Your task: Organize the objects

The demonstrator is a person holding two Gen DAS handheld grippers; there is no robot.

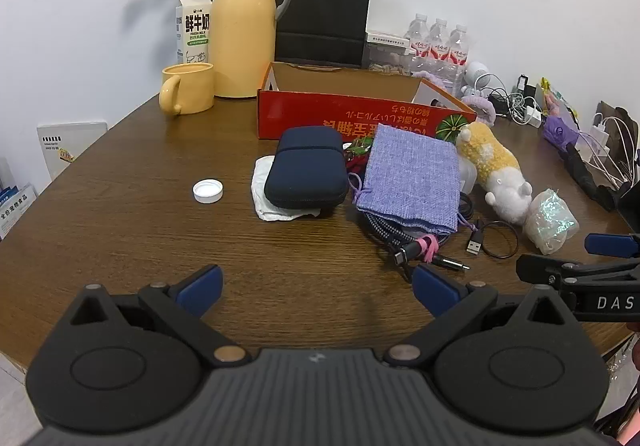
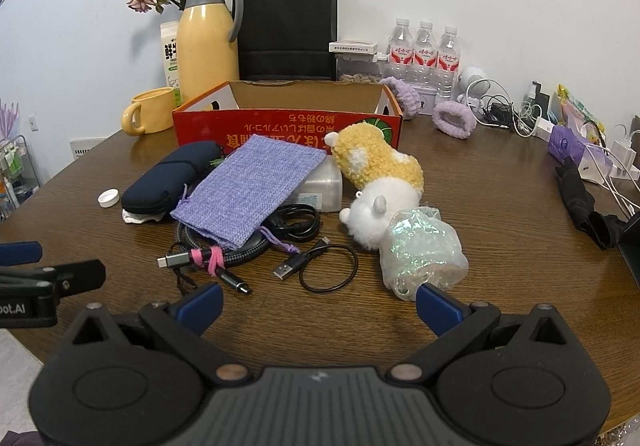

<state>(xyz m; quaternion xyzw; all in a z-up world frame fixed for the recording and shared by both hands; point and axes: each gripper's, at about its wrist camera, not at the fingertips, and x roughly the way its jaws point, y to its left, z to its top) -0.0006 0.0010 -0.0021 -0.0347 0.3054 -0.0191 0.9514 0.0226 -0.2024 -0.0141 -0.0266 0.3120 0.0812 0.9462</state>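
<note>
left gripper [image 1: 316, 292] jaws apart, holding nothing | right gripper [image 2: 318, 304] same | red box [image 2: 280, 127] interior bare cardboard | purple pouch [image 2: 250, 189] lying on cables [image 2: 224, 252]

Both wrist cameras sit low at the near table [image 1: 120, 230] edge, side by side, sharing the red box [image 2: 288, 125].

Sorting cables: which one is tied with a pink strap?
The braided grey cable under the purple pouch; the thin black USB cable beside it lies loose, untied.
</note>
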